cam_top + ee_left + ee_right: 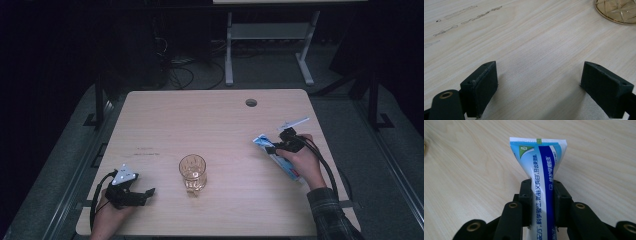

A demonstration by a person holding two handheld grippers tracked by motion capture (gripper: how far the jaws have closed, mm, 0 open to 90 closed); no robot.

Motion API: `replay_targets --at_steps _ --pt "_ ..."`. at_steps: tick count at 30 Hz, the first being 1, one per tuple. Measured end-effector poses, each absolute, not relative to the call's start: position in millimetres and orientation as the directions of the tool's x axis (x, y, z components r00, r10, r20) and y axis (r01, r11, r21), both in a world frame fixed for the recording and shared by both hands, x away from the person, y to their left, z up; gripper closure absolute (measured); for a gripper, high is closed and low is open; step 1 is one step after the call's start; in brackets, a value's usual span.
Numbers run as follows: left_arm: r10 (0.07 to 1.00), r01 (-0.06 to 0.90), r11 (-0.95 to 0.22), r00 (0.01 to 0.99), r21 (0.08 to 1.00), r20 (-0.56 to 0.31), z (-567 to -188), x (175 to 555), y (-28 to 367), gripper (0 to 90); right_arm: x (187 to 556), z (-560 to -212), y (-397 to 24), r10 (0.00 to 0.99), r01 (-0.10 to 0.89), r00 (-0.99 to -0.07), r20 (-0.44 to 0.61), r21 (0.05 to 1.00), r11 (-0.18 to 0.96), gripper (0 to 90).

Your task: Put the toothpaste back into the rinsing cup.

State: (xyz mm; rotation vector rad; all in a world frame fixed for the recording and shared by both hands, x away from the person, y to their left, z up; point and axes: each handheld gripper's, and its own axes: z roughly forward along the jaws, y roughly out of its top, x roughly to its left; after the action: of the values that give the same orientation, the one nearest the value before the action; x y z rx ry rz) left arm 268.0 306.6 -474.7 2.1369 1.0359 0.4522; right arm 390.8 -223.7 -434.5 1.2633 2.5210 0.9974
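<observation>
A blue and white toothpaste tube [541, 170] is clamped between the jaws of my right gripper [542, 192], its flat crimped end pointing away from the camera. From above, the tube [280, 159] lies low over the table's right side with the right gripper [280, 145] shut on it. An amber cut-glass cup [193, 172] stands near the table's front middle; its rim [617, 11] shows at the top right of the left gripper view. My left gripper [150, 192] rests open at the front left, its fingers [481, 87] wide apart over bare wood.
The light wooden table [210, 125] has a round cable hole [251, 103] near its far edge. Faint marks [461, 17] lie on the wood ahead of the left gripper. Desk legs [229, 50] and cables stand on the floor beyond.
</observation>
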Motion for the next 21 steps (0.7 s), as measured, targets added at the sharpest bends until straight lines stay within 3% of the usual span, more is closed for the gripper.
replay_targets --at_steps 21 --pt "0.787 0.538 -0.428 0.617 0.726 0.005 -475 268 307 13.1 377 -401 -248 0.726 0.611 -0.639 0.255 0.742 0.276 73.6"
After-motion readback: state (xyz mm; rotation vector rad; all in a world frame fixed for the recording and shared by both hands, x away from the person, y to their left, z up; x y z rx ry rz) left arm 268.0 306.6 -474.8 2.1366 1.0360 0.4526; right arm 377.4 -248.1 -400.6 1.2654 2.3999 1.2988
